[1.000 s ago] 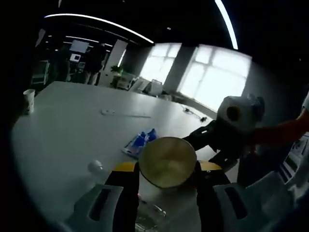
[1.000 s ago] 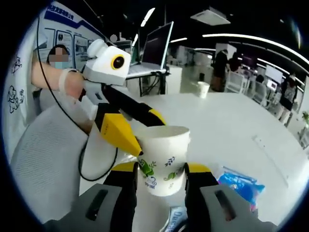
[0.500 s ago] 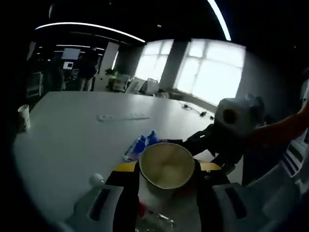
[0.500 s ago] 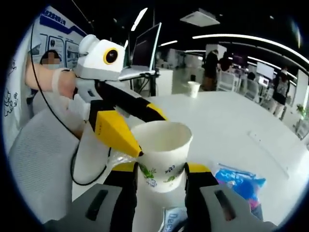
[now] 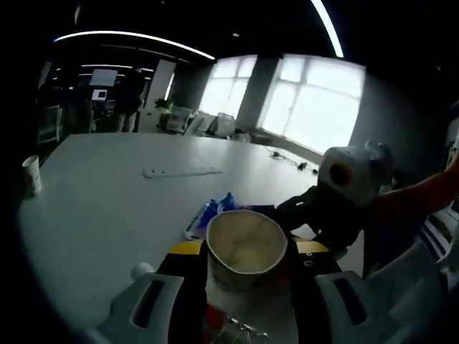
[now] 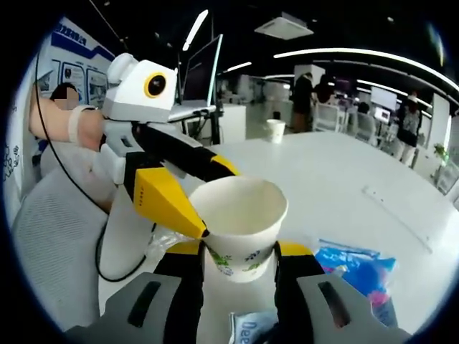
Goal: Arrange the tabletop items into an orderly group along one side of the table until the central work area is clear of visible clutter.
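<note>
A white paper cup with a green leaf print is held tilted above the white table, its open mouth showing. My left gripper has its jaws against both sides of the cup. My right gripper is shut on the lower part of the same cup. In the right gripper view the left gripper comes in from the left, one yellow fingertip against the cup's rim. In the left gripper view the right gripper shows behind the cup.
A blue packet lies on the table past the cup, and a printed packet lies under it. A power strip, a small white ball, two more paper cups and a grey chair are around.
The cup has tipped so that its mouth shows more in the right gripper view. Both grippers stay on it, and both views have shifted slightly.
</note>
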Demonstrator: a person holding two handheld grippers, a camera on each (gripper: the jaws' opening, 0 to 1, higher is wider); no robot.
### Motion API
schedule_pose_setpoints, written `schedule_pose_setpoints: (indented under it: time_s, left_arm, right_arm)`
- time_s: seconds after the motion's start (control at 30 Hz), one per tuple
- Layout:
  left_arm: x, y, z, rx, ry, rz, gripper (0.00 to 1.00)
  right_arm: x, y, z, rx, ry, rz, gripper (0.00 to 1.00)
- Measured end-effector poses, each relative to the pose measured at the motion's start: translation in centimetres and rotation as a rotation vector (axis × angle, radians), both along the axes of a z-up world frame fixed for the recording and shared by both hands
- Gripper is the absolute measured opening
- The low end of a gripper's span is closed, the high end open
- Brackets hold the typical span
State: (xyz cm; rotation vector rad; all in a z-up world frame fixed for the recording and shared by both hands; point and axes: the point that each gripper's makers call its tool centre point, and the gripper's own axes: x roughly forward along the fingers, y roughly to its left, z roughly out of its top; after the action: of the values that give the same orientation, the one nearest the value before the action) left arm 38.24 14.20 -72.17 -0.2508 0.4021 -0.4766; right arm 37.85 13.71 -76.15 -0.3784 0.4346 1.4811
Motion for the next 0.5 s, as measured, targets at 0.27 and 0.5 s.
schedule_pose_setpoints:
  time_s: [0.27, 0.5]
  left_arm:
    - [0.8, 0.3, -0.6, 0.001, 0.008, -0.003, 0.42]
    - [1.4, 0.4, -1.3, -0.005, 0.022, -0.008, 0.43]
  right_arm:
    - [0.7, 0.4, -1.1, -0.007, 0.019, -0.017, 0.35]
    - [1.3, 0.6, -1.8, -0.010, 0.025, -0.026, 0.35]
